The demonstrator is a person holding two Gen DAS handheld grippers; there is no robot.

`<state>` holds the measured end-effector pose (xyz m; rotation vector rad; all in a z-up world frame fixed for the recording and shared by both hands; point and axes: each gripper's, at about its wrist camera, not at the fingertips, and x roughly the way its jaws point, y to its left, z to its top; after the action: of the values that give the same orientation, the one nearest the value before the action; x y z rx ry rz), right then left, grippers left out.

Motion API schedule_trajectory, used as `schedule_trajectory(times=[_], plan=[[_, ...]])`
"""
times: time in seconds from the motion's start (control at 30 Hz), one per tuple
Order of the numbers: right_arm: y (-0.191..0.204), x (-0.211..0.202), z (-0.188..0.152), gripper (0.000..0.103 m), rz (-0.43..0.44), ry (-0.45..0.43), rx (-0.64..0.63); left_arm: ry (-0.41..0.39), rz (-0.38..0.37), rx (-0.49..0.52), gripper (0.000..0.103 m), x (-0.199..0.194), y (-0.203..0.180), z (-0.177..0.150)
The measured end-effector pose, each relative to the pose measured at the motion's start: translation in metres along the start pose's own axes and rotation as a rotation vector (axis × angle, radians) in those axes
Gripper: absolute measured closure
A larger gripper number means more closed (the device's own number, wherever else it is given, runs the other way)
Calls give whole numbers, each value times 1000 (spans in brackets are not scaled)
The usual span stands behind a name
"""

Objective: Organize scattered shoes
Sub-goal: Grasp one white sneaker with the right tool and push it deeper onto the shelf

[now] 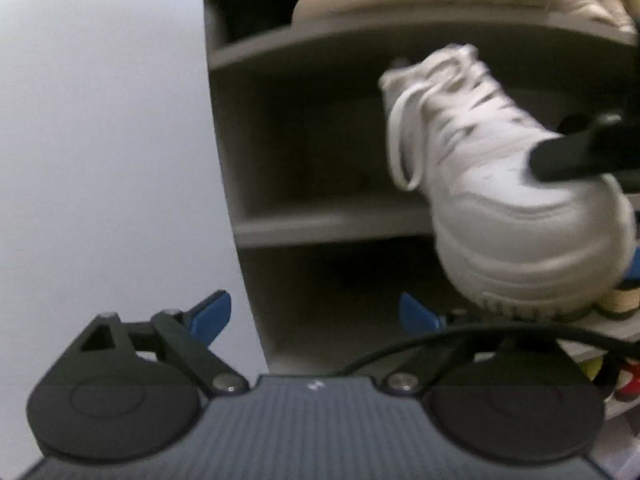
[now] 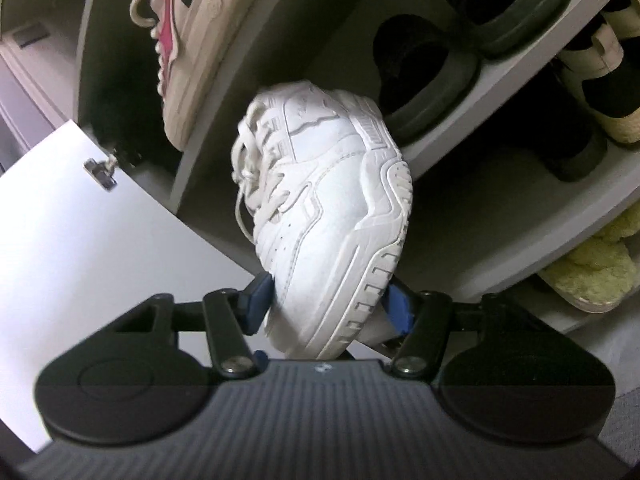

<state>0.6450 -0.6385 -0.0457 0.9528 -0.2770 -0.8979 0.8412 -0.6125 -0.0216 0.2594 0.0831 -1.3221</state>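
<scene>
A white lace-up sneaker [image 2: 320, 208] is clamped at its toe between the blue pads of my right gripper [image 2: 328, 304], held in the air in front of the grey shoe cabinet [image 2: 460, 148]. The same sneaker [image 1: 500, 184] shows in the left wrist view, level with a cabinet shelf [image 1: 320, 224], with the right gripper's black finger [image 1: 568, 156] on its upper. My left gripper [image 1: 316, 316] is open and empty, low in front of the cabinet's left edge.
The shelves hold a beige and pink sneaker [image 2: 188, 40], black slippers [image 2: 424, 76], cream and black shoes [image 2: 600, 80] and yellow fluffy slippers [image 2: 592, 264]. A white open cabinet door [image 2: 100, 240] with a hinge stands at the left.
</scene>
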Motion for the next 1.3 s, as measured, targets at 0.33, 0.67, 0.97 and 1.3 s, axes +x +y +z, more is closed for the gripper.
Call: schedule_trajectory(times=[0.33, 0.67, 0.97, 1.3], plan=[[30, 51, 24, 41, -20, -5, -3, 22, -20, -58, 0, -28, 9, -5], [25, 97, 6, 34, 28, 84, 192, 45, -17, -87, 0, -41, 20, -9], [24, 142, -6, 32, 181, 197, 235, 103, 28, -157, 1, -35, 38, -10], [11, 150, -15, 38, 289, 56, 325, 132, 64, -198, 8, -33, 49, -12]])
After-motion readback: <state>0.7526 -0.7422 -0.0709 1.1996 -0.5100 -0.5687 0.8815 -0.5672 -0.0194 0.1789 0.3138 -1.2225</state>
